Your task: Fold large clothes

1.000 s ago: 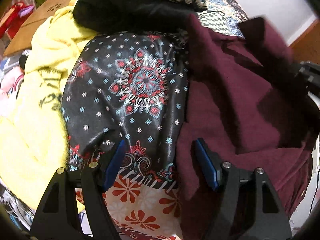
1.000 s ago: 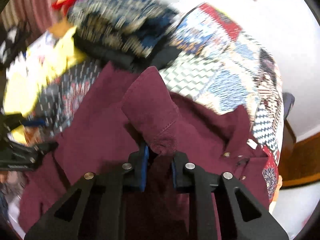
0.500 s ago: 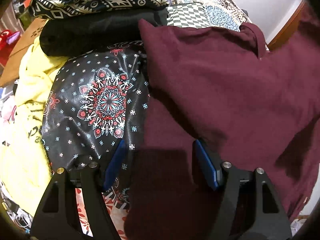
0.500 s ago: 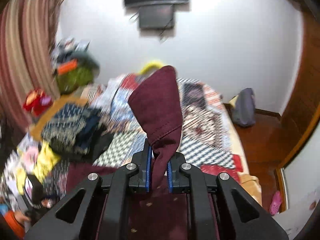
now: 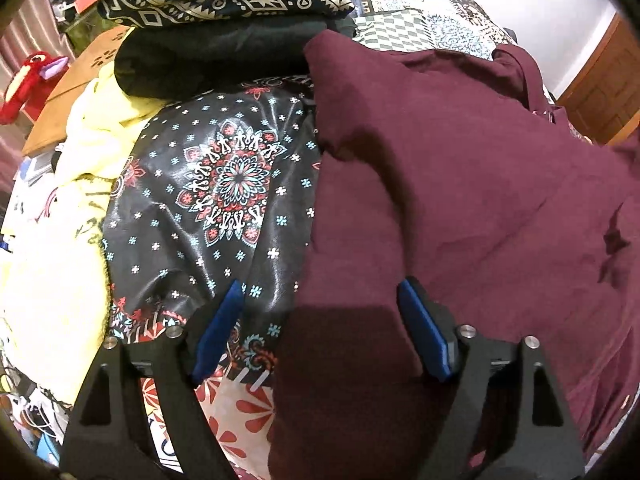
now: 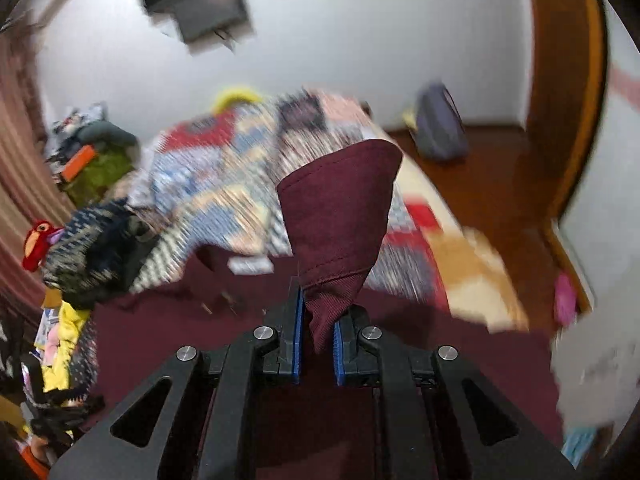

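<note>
A large maroon shirt [image 5: 460,200] lies spread over the right side of the bed. My left gripper [image 5: 320,332] is open, its blue pads hovering over the shirt's near left edge, holding nothing. In the right wrist view my right gripper [image 6: 318,332] is shut on a cuff or corner of the maroon shirt [image 6: 340,216], which stands up in a cone above the jaws. The rest of the shirt [image 6: 240,340] lies below on the bed. The view is motion blurred.
A black floral-print garment [image 5: 216,184] lies left of the shirt, beside a yellow garment [image 5: 52,264]. Folded black and patterned clothes [image 5: 224,12] are stacked behind. A patchwork bedspread [image 6: 224,184] covers the bed. A wooden door frame [image 6: 568,80] stands to the right.
My right gripper lifted the held shirt corner up off the bed and swung to the right. The shirt spread flatter across the bed under my left gripper, which stayed open.
</note>
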The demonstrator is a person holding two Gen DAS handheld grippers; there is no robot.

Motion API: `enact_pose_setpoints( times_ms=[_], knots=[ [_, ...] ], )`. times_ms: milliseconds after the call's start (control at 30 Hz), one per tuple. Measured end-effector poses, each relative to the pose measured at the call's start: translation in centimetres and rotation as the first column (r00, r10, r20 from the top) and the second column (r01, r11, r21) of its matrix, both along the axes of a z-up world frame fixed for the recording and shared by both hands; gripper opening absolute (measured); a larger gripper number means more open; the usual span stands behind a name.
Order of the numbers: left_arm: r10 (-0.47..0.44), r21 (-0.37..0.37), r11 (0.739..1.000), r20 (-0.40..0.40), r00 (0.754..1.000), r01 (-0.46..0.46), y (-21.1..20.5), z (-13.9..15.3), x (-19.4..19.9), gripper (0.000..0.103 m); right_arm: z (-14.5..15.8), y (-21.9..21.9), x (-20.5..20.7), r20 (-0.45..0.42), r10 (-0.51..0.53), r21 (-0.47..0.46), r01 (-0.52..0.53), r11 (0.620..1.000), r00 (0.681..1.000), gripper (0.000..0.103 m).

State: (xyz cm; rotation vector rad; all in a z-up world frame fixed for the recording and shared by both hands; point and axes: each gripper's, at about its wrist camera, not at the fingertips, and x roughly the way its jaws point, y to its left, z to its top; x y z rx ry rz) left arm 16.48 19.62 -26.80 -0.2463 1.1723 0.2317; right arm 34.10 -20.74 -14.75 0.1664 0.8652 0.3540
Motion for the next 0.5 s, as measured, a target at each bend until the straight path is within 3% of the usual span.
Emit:
enact_pose_setpoints(
  times_ms=[133,300,400,500],
  knots=[
    [0.017,-0.003,1.0,0.002,1.0,-0.017,0.4,0.0,-0.3,0.084,-4.9,-2.9,-0.7,-0.153,-0.055,0.053,0.064,0.997,0.987,0.01],
    [0.024,-0.001,1.0,-0.004,1.0,-0.024,0.3,-0.2,-0.1,0.085,-8.5,-4.4,-2.1,-0.274,-0.06,0.054,0.077,0.996,0.96,0.011],
    [0.017,0.018,1.0,-0.008,1.0,-0.017,0.1,0.0,-0.1,0.085,-9.5,-5.6,-2.4,-0.317,-0.069,0.034,0.085,0.996,0.946,0.024],
    [0.009,0.049,0.999,-0.014,1.0,-0.008,-0.3,0.2,0.1,0.085,-10.0,-6.7,-3.0,-0.329,-0.117,-0.052,0.106,0.993,0.937,0.038]
  ],
)
